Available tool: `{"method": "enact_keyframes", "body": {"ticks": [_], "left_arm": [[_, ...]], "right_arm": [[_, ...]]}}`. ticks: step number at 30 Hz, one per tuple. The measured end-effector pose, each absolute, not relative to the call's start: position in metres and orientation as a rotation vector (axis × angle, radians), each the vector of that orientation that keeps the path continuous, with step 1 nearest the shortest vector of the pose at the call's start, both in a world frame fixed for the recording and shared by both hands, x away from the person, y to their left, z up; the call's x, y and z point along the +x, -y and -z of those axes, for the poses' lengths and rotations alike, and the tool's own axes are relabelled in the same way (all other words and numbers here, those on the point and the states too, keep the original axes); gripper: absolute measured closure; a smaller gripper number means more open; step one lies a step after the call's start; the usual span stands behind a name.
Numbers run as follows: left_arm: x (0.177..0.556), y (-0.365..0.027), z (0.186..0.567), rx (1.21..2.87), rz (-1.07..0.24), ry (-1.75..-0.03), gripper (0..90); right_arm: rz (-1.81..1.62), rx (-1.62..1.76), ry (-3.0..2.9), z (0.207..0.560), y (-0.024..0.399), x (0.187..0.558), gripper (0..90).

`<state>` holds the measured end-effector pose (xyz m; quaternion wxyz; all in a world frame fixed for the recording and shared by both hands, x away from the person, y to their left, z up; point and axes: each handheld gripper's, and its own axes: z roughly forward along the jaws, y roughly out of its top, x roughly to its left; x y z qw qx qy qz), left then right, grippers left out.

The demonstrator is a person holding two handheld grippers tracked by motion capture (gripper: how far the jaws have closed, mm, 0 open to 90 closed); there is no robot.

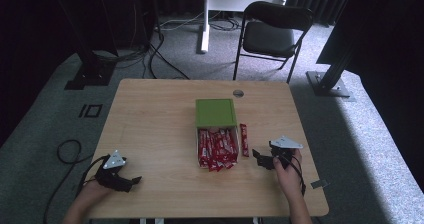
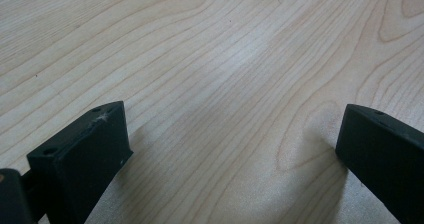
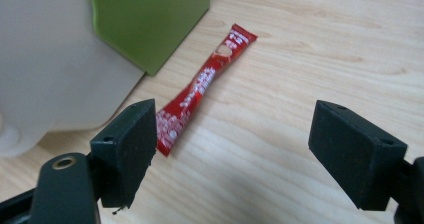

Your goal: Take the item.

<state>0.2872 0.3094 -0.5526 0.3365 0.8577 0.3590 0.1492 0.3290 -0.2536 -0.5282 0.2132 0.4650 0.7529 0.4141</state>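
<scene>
A box (image 1: 216,134) sits at the middle of the desk (image 1: 150,124), its lid (image 1: 215,112) over the far half and packets (image 1: 217,149) piled in the near half. One loose packet (image 1: 244,139) lies on the desk just right of the box. The left claw (image 1: 131,182) rests near the desk's front left, the right claw (image 1: 259,157) near the loose packet's front end. A chair (image 1: 272,31) stands on the floor behind the desk.

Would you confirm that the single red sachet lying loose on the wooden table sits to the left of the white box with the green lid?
Not quite. The single red sachet lies to the right of the white box with the green lid, not the left, on the side of the right gripper. The high view shows this. It does lie loose on the wooden table.
</scene>
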Motion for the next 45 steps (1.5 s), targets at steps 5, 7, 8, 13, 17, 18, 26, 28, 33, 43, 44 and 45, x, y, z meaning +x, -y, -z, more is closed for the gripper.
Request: {"method": "enact_keyframes", "body": {"ticks": [5,7,8,13,17,18,26,28,33,43,44,45], "left_arm": [[0.287,-0.309,0.553,2.235,-0.389,-0.937,1.5],[0.287,-0.309,0.553,2.235,-0.388,-0.938,1.6],[0.287,-0.309,0.553,2.235,-0.389,-0.937,1.6],[0.287,-0.309,0.553,2.235,-0.389,-0.937,1.5],[0.287,-0.309,0.553,2.234,-0.389,-0.938,1.6],[0.287,-0.309,0.553,2.234,-0.389,-0.937,1.6],[0.287,-0.309,0.553,2.234,-0.389,-0.938,1.6],[0.287,-0.310,0.553,2.237,-0.391,-0.935,1.6],[0.287,-0.310,0.553,2.238,-0.391,-0.934,1.6],[0.287,-0.310,0.553,2.239,-0.390,-0.934,1.6],[0.287,-0.310,0.553,2.239,-0.391,-0.935,1.6],[0.287,-0.310,0.553,2.239,-0.390,-0.935,1.6]], "right_arm": [[-1.161,1.259,-2.128,0.532,0.267,0.323,18.6],[-1.163,1.221,-2.162,0.533,0.270,0.321,18.2],[-1.170,1.203,-2.176,0.534,0.271,0.320,18.2],[-1.185,1.131,-2.273,0.540,0.275,0.313,16.8],[-1.209,1.071,-2.336,0.544,0.277,0.309,16.7],[-1.208,1.042,-2.355,0.544,0.277,0.307,16.6],[-1.214,0.899,-2.471,0.549,0.280,0.298,13.4],[-1.189,0.864,-2.501,0.550,0.281,0.296,12.9],[-1.202,0.815,-2.555,0.553,0.285,0.293,12.6],[-1.139,0.807,-2.575,0.558,0.287,0.291,12.7],[-1.106,0.791,-2.569,0.558,0.287,0.290,12.4],[-1.107,0.787,-2.570,0.558,0.287,0.290,12.4]]}}
